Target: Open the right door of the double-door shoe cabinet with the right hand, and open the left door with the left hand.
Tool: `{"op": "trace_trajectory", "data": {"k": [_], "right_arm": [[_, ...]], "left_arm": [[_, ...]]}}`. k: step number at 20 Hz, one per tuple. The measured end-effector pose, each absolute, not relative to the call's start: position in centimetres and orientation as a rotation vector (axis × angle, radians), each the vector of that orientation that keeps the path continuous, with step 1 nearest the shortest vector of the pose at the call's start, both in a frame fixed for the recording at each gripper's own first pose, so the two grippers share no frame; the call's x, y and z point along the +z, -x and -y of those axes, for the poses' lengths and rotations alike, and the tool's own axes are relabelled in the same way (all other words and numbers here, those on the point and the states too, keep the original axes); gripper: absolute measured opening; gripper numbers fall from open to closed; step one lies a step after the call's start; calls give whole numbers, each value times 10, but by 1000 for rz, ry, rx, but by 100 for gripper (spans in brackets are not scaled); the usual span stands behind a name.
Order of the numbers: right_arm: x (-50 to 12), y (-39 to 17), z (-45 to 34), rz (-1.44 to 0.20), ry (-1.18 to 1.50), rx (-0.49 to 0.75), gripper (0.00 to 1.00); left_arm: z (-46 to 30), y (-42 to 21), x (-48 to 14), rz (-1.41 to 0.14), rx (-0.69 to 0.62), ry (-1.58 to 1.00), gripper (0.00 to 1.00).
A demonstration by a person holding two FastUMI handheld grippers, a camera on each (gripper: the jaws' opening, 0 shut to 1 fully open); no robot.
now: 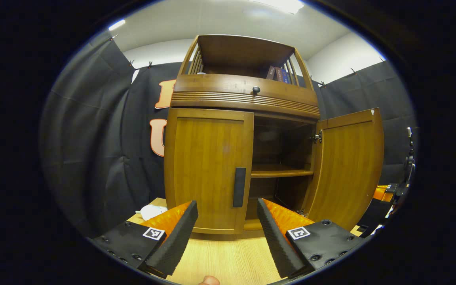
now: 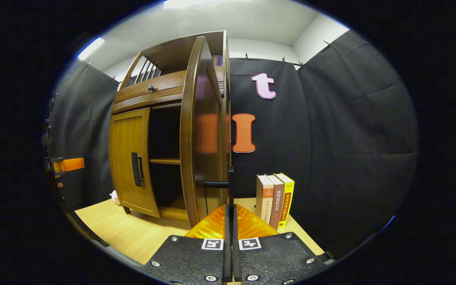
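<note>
Shoe cabinet (image 1: 244,130) standing on the wooden tabletop (image 1: 228,257) (towards its rear edge). Right door (image 1: 346,166) swung open, left door (image 1: 208,166) closed. Left gripper (image 1: 228,211) released before the left door's handle (image 1: 239,187). Right gripper (image 2: 230,209) clenched on the right door's handle (image 2: 228,184).

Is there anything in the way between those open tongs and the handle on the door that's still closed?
Nothing visible. The left tongs are open and aimed at the dark handle on the closed left door, with bare tabletop between. The right door is swung open, off to the side.
</note>
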State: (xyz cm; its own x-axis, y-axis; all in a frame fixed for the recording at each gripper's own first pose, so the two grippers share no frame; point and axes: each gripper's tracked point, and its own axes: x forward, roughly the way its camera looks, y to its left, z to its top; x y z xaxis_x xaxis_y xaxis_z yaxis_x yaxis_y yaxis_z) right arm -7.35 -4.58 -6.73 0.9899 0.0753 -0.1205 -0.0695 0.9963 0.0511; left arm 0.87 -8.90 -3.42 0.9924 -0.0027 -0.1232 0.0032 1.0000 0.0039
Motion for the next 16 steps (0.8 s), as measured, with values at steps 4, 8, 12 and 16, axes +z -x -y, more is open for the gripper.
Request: {"op": "trace_trajectory", "data": {"k": [4,8,12,16], "right_arm": [[-69,69,59,-120,-60,83,0],[-71,71,61,-115,-61,98,5],[-69,84,70,-98,-63,86,8],[-65,97,92,-77,-54,21,14]], "left_arm": [[104,-38,-46,-144,-16,7,93],[109,-66,-58,-163,-15,8,93],[114,-98,-67,-153,-25,9,97],[120,-132,-85,-175,-33,-7,93]]}}
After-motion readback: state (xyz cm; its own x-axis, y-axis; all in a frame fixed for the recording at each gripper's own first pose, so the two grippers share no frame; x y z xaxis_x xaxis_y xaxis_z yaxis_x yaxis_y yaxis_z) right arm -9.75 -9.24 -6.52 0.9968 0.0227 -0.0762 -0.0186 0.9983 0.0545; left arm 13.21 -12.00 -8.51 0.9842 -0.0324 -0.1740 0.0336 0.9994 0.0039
